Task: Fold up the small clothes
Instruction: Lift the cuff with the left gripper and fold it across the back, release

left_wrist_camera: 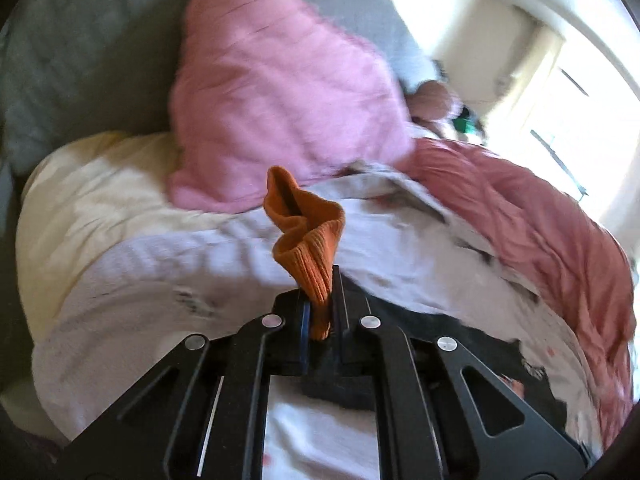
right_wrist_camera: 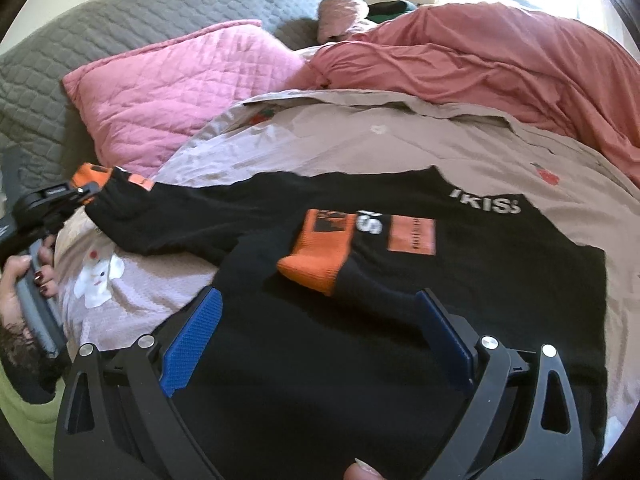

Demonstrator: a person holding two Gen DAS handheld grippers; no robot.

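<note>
Blurred by motion across the left wrist view: quilted pink pillow (left_wrist_camera: 272,92) and rumpled rust-red blanket (left_wrist_camera: 532,216). Washed out to white, the bright window (left_wrist_camera: 576,120). Cut off at the right wrist view's lower edge: black printed sweatshirt (right_wrist_camera: 460,280).

The left hand-held gripper (left_wrist_camera: 322,304) pinches an orange ribbed cuff (left_wrist_camera: 306,236) above the pale bedspread (left_wrist_camera: 160,264).

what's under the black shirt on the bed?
The black shirt lies on a beige printed sheet that shows all round it. One orange cuff is folded on top. Whatever lies beneath the shirt's body is covered.
</note>
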